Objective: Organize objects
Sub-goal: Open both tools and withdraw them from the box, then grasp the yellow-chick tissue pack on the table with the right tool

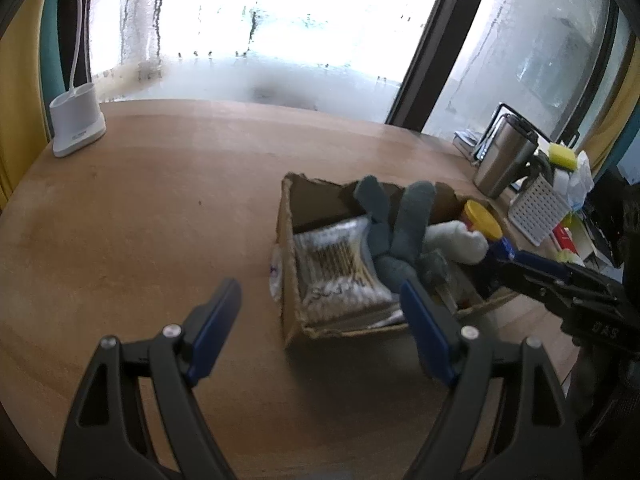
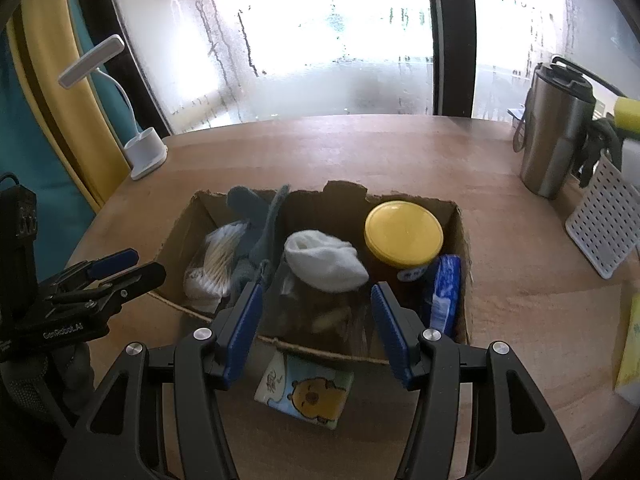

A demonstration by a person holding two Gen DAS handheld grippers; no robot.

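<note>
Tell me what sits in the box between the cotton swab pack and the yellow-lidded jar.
In the right wrist view, the grey-blue gloves and a rolled white sock lie between the cotton swab pack and the yellow-lidded jar, inside the cardboard box.

A round wooden table [image 2: 360, 148] stands before a bright, fogged window [image 2: 320, 32] with dark frames.

table [image 2: 400, 152]: smooth wood | box [image 2: 464, 240]: rough cardboard | tumbler [image 2: 556, 136]: brushed metal

Colours in the brown cardboard box [image 2: 464, 240]
Yellow-lidded jar [image 2: 403, 229], white sock [image 2: 324, 262], grey-blue gloves [image 1: 394, 236], blue packet [image 2: 445, 284].
</note>
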